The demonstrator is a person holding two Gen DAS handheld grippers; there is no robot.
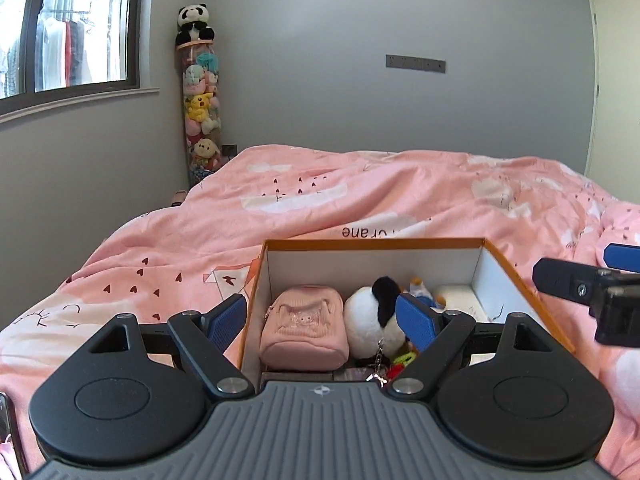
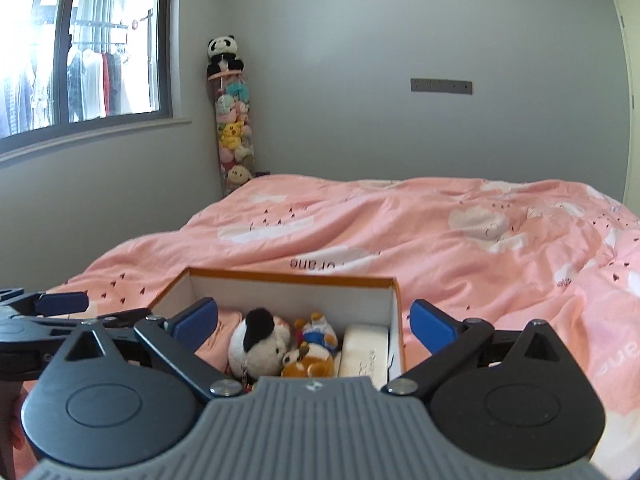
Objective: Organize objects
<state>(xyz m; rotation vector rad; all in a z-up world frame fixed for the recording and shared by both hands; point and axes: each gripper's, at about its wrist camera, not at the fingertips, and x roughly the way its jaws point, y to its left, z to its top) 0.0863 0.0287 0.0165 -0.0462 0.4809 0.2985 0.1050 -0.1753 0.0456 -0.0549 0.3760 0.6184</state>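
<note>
An orange-rimmed box [image 1: 508,268] is seen on the pink bed [image 1: 360,184], holding a pink pouch [image 1: 302,330], a panda plush [image 1: 370,318], a small dog plush [image 2: 310,362] and a white case [image 2: 366,350]. The left gripper [image 1: 320,320] and right gripper [image 2: 316,322] are held wide open and empty, straddling opposite walls. Judged best: each wall should be clamped squarely and the box kept level.

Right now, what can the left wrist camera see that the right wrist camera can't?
Only the left wrist view shows the whole pink mini backpack and the green and red clips. Only the right wrist view shows the whole white case and the brown plush dog. Both show the orange-rimmed box, the black-and-white plush and the pink duvet.
</note>
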